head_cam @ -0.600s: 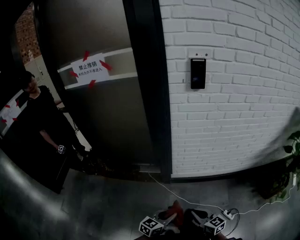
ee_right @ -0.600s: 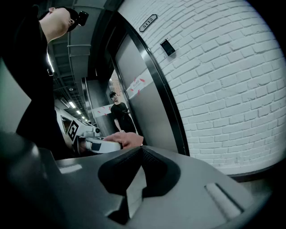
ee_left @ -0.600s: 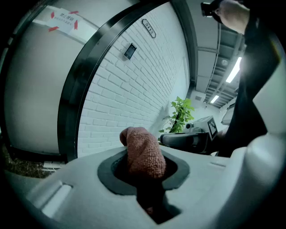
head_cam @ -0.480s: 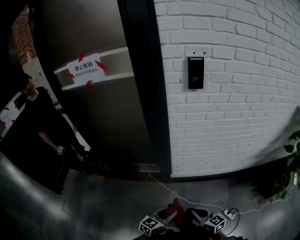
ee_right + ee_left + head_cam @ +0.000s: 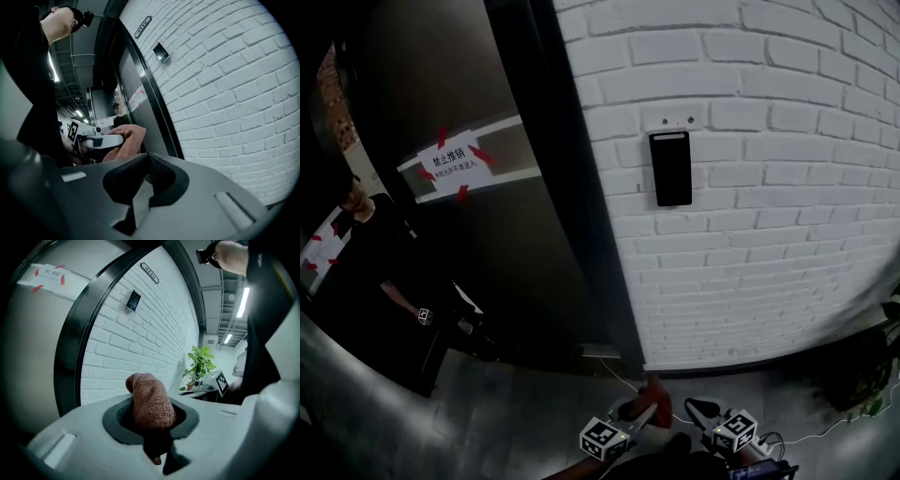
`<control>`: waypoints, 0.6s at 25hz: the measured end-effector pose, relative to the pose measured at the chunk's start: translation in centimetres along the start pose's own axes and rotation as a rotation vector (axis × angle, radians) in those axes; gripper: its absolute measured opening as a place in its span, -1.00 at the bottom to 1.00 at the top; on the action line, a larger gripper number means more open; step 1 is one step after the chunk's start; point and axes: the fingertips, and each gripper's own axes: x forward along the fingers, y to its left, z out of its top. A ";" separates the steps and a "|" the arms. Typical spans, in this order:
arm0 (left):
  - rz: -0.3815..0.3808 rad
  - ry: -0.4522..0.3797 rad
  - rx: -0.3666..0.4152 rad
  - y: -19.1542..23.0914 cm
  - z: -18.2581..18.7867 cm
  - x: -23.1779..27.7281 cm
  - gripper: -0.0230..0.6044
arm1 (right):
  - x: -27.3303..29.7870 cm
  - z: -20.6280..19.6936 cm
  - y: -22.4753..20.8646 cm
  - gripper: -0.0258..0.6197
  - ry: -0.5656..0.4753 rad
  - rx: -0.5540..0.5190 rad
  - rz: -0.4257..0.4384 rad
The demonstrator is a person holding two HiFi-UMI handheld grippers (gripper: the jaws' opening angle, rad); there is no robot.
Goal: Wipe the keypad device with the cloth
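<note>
Approach stage, wiping not yet begun; the keypad device [image 5: 671, 169], a dark upright panel, is mounted on the white brick wall [image 5: 769, 244] just right of the black door frame [image 5: 572, 206], with no cloth or gripper touching it; the left gripper [image 5: 642, 417] is held low at the bottom of the head view, its jaws clamped on the reddish cloth [image 5: 150, 401], which bulges forward out of them as a rounded wad; the right gripper [image 5: 703, 412], just beside it, has its jaws drawn close together with nothing between them; both tools are well below the device; a taped paper notice [image 5: 448, 161] hangs on the door panel, where a person in black [image 5: 380, 272] stands; judged from this arrangement, the cloth is secured but the whole wipe remains: raising the wad to the panel and passing it over the face
</note>
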 end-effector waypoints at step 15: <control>0.011 -0.229 -0.030 6.7 14.9 5.4 -0.66 | 3.0 3.5 -6.4 -0.92 -0.005 0.032 -0.012</control>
